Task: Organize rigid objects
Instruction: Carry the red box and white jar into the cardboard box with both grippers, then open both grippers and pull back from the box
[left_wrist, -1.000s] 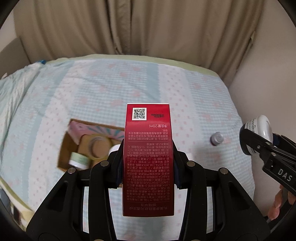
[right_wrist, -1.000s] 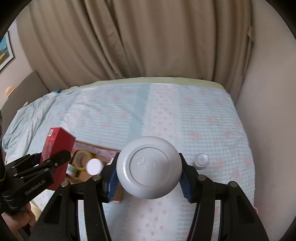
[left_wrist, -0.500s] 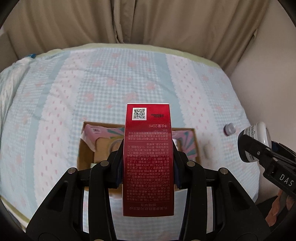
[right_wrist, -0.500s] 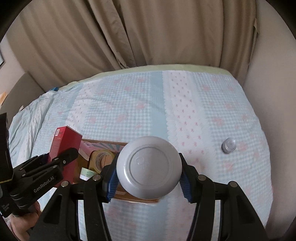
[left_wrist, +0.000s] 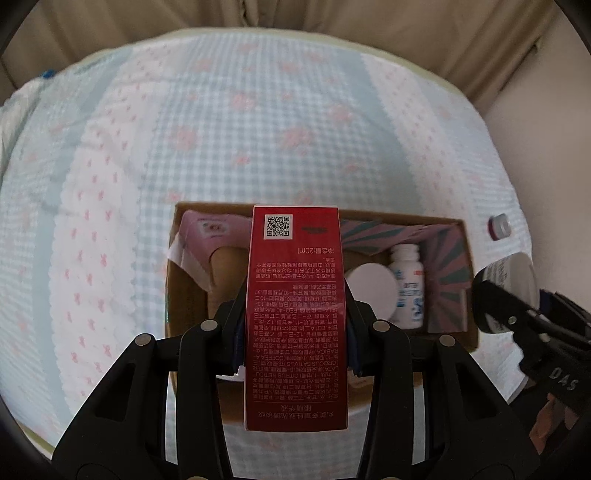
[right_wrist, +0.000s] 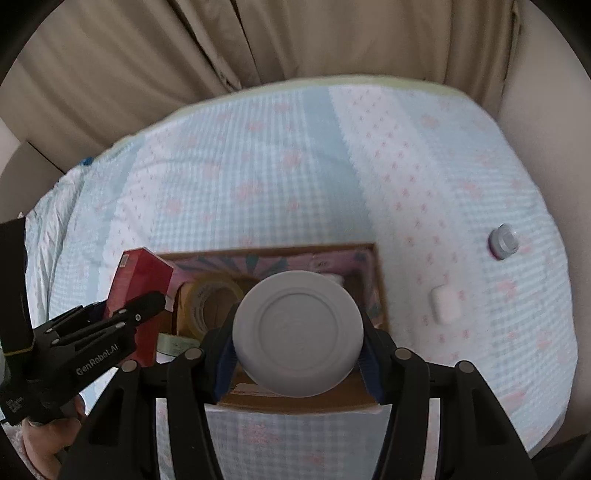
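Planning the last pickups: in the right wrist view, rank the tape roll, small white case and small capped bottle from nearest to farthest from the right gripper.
1. Tape roll, in the box, just left.
2. Small white case, on the bedspread, right.
3. Small capped bottle, farther right, beyond the case.

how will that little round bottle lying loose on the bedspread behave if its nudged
The small bottle looks round and lies on its side, so it will probably roll. The soft quilted bedspread should slow it. It looks tiny, likely light and easy to knock away.

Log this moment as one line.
left hand-held gripper: shut on red carton | right hand-held gripper: shut on white jar | both above cardboard box
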